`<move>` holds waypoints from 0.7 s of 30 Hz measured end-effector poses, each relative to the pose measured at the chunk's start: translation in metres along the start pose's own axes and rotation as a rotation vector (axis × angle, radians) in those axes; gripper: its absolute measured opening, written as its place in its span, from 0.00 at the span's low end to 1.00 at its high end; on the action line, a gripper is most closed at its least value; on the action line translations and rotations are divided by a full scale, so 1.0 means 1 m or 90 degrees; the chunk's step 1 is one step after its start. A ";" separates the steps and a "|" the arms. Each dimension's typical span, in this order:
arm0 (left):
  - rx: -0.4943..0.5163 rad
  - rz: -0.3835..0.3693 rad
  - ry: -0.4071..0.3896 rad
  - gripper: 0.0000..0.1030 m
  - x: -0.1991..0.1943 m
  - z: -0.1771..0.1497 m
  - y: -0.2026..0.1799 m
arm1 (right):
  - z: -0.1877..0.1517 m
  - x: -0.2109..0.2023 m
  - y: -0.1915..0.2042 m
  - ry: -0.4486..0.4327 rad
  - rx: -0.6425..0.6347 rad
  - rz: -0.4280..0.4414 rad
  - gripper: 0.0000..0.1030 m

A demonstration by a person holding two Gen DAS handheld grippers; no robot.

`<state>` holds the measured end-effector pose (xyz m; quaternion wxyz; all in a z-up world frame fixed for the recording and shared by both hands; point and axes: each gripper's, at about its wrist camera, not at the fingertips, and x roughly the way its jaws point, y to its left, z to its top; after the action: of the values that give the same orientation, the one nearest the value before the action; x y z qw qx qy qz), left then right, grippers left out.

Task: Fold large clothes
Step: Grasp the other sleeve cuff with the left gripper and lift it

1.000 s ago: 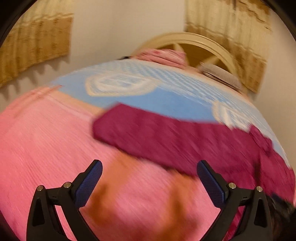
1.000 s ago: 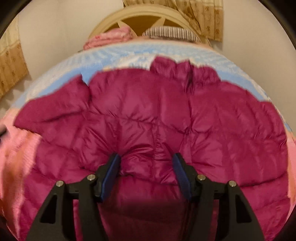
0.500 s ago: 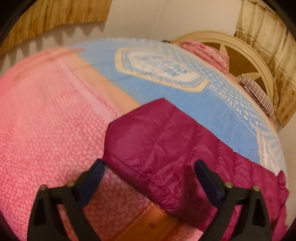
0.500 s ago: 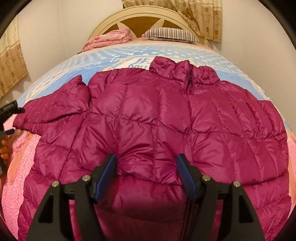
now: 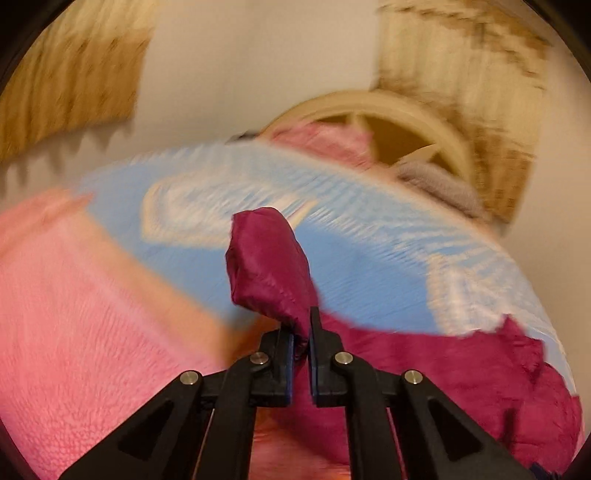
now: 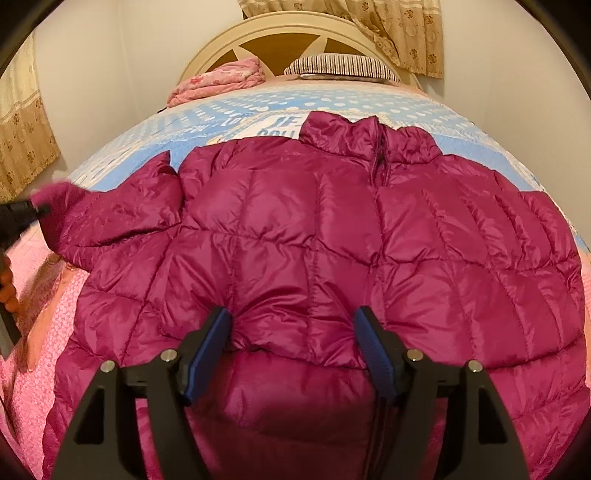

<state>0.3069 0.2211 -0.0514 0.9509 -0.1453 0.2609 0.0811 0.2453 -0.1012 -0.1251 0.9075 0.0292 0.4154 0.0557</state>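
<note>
Magenta jacket sleeve cuff pinched in left fingers; right fingers spread over hem.

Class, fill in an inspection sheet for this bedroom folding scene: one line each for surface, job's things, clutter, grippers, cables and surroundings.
Surface: bed with a blue patterned cover, pink blanket at the near left.
Job's things: magenta puffer jacket spread front up, collar toward the headboard; sleeve cuff lifted.
Clutter: folded pink bedding and striped pillow by the headboard.
Grippers: left gripper shut on the cuff; right gripper open, pads pressing the jacket's lower front.
Cables: nothing seen.
Surroundings: cream headboard, beige curtains, plain walls.
</note>
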 end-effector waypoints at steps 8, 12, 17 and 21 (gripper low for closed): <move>0.176 -0.238 -0.098 0.05 -0.085 0.013 -0.135 | 0.000 0.000 -0.004 -0.004 0.018 0.017 0.72; 0.227 -0.330 -0.083 0.05 -0.103 -0.012 -0.184 | -0.001 -0.009 -0.018 -0.036 0.066 0.043 0.71; 0.260 -0.362 -0.007 0.05 -0.081 -0.061 -0.221 | -0.015 -0.034 -0.064 -0.126 0.229 0.065 0.72; 0.300 -0.328 0.081 0.06 -0.055 -0.098 -0.237 | -0.027 -0.035 -0.096 -0.138 0.348 0.084 0.72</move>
<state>0.2686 -0.0383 -0.0482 0.9295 0.0121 0.2856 -0.2328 0.2092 -0.2003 -0.1263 0.8994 0.3050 0.3132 -0.0026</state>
